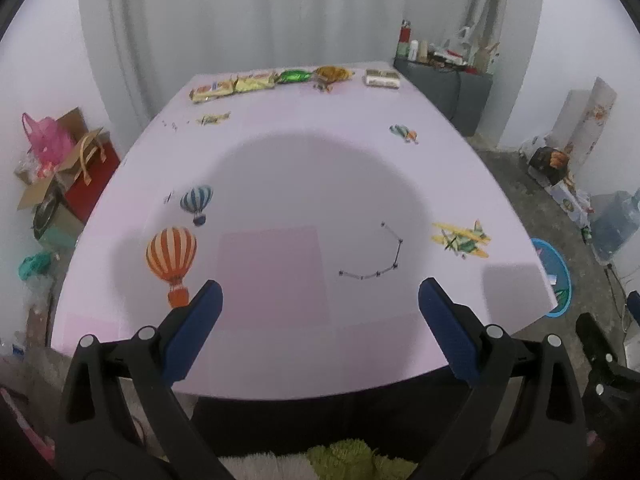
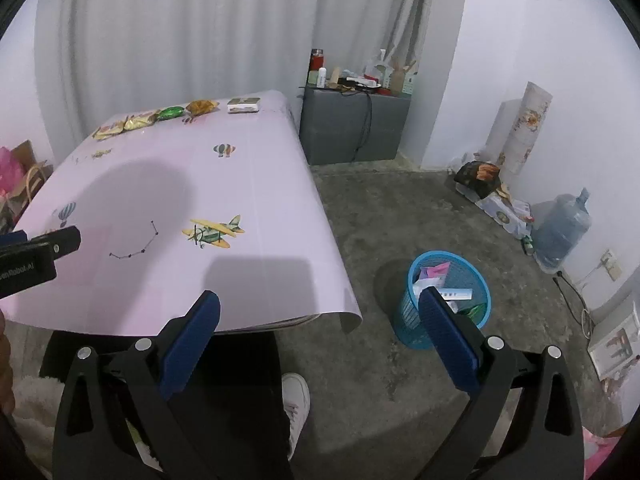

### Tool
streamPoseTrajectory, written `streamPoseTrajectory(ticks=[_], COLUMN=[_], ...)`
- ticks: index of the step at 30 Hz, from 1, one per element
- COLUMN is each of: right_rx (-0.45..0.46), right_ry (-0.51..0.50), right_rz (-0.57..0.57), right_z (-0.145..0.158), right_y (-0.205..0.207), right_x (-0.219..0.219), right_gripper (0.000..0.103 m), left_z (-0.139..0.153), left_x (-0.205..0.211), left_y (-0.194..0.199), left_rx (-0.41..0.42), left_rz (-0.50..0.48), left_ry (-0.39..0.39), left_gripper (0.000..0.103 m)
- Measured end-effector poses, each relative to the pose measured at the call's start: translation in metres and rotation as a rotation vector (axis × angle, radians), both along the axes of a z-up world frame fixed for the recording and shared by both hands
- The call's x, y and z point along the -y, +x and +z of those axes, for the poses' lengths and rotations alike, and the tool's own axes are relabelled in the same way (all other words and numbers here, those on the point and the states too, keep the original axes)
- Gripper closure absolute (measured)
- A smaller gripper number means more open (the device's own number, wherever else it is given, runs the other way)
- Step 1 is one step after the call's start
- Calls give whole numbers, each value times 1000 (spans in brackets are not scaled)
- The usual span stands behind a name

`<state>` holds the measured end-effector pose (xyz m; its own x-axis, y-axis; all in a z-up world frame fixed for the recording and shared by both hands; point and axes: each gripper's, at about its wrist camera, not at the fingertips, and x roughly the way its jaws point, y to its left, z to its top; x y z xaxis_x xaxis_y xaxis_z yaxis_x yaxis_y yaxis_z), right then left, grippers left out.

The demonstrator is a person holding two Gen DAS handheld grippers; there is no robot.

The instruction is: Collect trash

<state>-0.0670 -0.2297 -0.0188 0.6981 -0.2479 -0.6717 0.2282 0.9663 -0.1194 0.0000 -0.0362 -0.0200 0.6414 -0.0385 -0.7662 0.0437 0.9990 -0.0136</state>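
Observation:
Several snack wrappers lie in a row at the far edge of the pink table [image 1: 320,184]: yellow packets [image 1: 232,86], a green wrapper [image 1: 294,76], a golden wrapper [image 1: 331,73] and a white box [image 1: 382,78]. They also show in the right wrist view [image 2: 172,113]. A blue mesh trash basket [image 2: 448,300] with several scraps inside stands on the floor right of the table. My left gripper [image 1: 320,300] is open and empty above the table's near edge. My right gripper [image 2: 320,312] is open and empty, off the table's near right corner, its right finger over the basket.
Printed balloons [image 1: 172,256] and a plane [image 1: 462,238] are only table decoration. A grey cabinet [image 2: 354,128] with bottles stands behind the table. A water jug [image 2: 562,232] and boxes line the right wall. Bags and a cardboard box [image 1: 60,168] sit left of the table.

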Motion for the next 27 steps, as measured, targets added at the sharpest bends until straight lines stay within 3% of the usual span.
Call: streamPoseTrajectory(ticks=[11,27], right_rx=[-47,-39], right_ry=[15,32], right_rz=[-6,8], right_z=[-13,-12], right_y=[3,1], right_x=[9,7], right_gripper=[6,6], left_z=[1,6], left_x=[20,12], left_y=[-7,-6], left_rx=[0,-1], left_rz=[-24,27], left_ry=[69,70], left_gripper=[9,9])
